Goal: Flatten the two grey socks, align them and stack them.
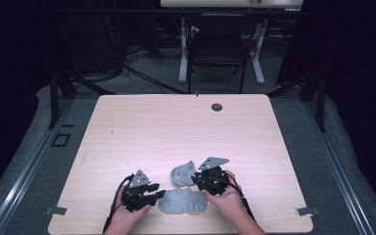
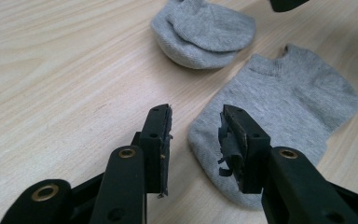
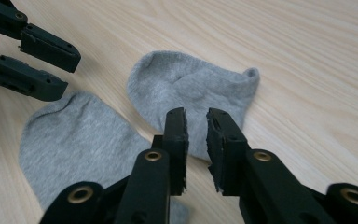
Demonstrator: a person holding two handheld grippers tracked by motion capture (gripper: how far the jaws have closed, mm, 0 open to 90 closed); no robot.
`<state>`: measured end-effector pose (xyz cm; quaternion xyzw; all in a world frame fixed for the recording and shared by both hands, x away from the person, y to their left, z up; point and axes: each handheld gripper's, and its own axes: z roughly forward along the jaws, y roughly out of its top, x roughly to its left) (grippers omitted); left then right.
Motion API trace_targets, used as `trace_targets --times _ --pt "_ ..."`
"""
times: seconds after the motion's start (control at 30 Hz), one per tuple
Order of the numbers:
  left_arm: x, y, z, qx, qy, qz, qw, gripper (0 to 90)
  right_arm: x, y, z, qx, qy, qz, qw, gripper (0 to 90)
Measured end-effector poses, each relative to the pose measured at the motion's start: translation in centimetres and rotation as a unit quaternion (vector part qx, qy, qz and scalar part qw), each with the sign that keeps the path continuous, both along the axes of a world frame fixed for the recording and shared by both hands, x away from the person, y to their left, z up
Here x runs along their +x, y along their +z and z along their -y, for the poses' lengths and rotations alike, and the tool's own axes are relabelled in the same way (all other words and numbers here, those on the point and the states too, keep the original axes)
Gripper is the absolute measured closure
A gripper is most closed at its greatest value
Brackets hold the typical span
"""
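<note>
Jaws parted, flat sock [image 1: 183, 201] lengthwise left-right, toe toward left gripper [image 1: 152, 195]

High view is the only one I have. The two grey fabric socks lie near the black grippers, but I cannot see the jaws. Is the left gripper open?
Observer: Yes. The left gripper stands open with a clear gap, empty, at the toe end of the flat grey fabric sock.
Operator: And the right one?
Observer: The right gripper is open too, with a narrower gap, holding nothing, above the folded grey fabric sock.
Operator: Are the pads good?
Observer: The left gripper's pads look frayed and torn at the edges.
</note>
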<state>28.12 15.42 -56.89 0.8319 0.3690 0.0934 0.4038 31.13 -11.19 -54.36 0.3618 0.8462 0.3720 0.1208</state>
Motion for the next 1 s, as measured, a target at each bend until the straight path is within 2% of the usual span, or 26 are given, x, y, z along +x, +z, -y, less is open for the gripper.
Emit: trace_targets --times 0.33,0.43,0.53,0.67,0.83,0.87,1.0 --pt "0.2 0.2 -0.7 -0.005 0.009 0.004 0.9999 62.4 1.2 -1.1 -3.4 -0.02 0.011 -0.009 0.9997 78.2" --pt "0.2 0.3 -0.9 -0.001 0.007 0.006 1.0 62.3 1.4 -1.6 -4.1 -0.032 0.015 -0.009 0.9993 76.8" --pt "0.2 0.3 -0.9 -0.004 0.01 0.004 0.9999 62.4 1.6 -2.2 -4.5 -0.046 0.013 -0.013 0.9988 74.3" --pt "0.3 0.3 -1.0 -0.004 0.011 0.005 0.9999 62.3 1.7 -2.6 -4.6 -0.052 0.01 -0.011 0.9986 74.4" --pt "0.3 0.2 -1.0 -0.002 0.01 0.007 0.9999 62.3 1.4 -2.8 -4.9 -0.061 0.003 0.005 0.9981 80.2" --pt "0.3 0.2 -1.0 -0.002 0.011 0.007 0.9999 62.4 1.4 -2.7 -4.8 -0.067 0.001 0.005 0.9977 84.6" --pt "0.3 0.2 -1.0 -0.003 0.011 0.006 0.9999 62.3 1.7 -2.7 -4.6 -0.05 -0.007 -0.004 0.9987 86.3"
